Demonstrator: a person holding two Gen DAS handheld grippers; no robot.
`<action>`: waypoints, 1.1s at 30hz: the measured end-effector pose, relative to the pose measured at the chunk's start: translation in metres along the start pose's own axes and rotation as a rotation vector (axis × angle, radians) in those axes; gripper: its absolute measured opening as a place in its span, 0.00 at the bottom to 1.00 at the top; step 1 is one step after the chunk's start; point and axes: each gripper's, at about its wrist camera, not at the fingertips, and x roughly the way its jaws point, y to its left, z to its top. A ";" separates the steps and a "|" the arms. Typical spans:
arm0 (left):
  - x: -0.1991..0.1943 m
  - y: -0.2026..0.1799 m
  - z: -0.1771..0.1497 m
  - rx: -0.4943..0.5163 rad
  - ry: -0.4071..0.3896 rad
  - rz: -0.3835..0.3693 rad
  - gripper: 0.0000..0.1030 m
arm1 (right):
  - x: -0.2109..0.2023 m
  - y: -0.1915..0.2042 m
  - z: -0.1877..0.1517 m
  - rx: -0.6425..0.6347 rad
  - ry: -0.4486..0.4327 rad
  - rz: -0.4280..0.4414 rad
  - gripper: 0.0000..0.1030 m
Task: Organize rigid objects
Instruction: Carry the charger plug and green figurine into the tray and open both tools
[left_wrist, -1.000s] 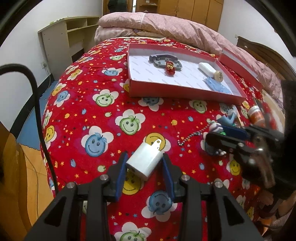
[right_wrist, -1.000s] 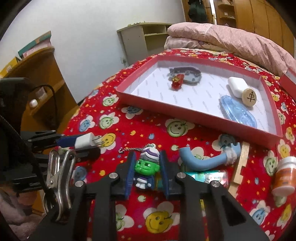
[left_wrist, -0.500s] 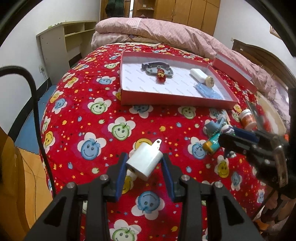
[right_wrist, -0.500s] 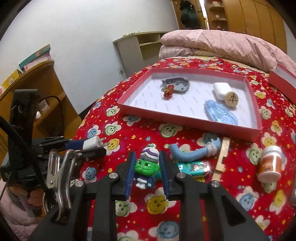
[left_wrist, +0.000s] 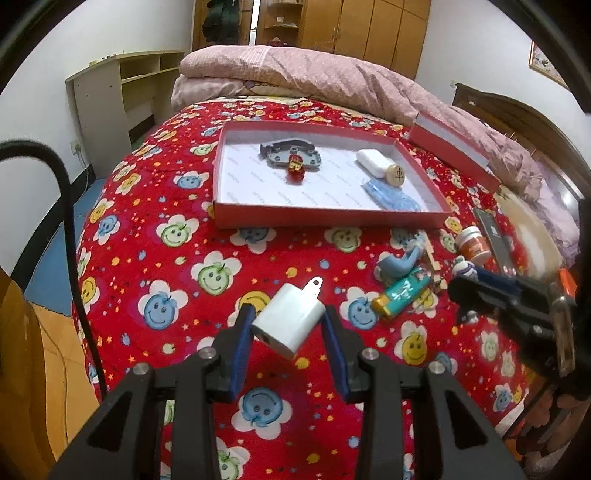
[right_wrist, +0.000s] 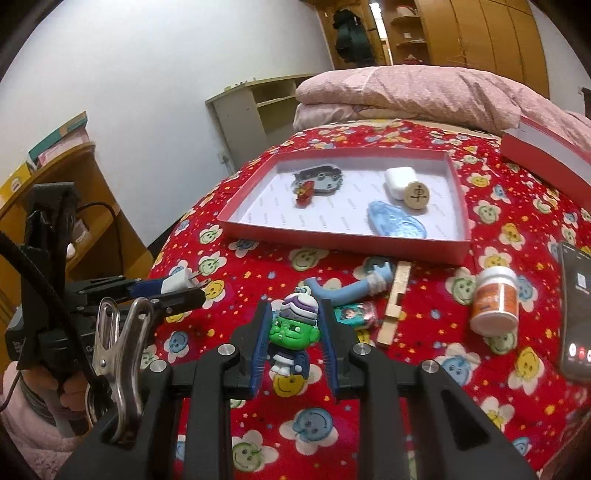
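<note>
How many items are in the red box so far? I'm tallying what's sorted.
5 in the red box: grey part, red toy, white case, wooden disc, blue piece.

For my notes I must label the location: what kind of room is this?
Most likely a home bedroom: a bed with a red smiley-face patterned cover, a folded pink quilt at its far end, and tall wooden wardrobes behind it.

Bedspread: red, smiley flowers
Charger: white
Figurine: green face, purple hat
Tray: red, white inside
</note>
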 end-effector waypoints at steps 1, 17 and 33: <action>0.000 -0.001 0.002 0.002 -0.001 0.000 0.37 | -0.001 -0.002 0.001 0.004 -0.003 0.000 0.26; 0.007 -0.001 0.054 -0.033 -0.030 -0.027 0.37 | -0.013 -0.030 0.020 0.037 -0.038 -0.050 0.26; 0.012 0.006 0.118 -0.043 -0.071 0.017 0.37 | -0.015 -0.053 0.075 0.000 -0.058 -0.137 0.26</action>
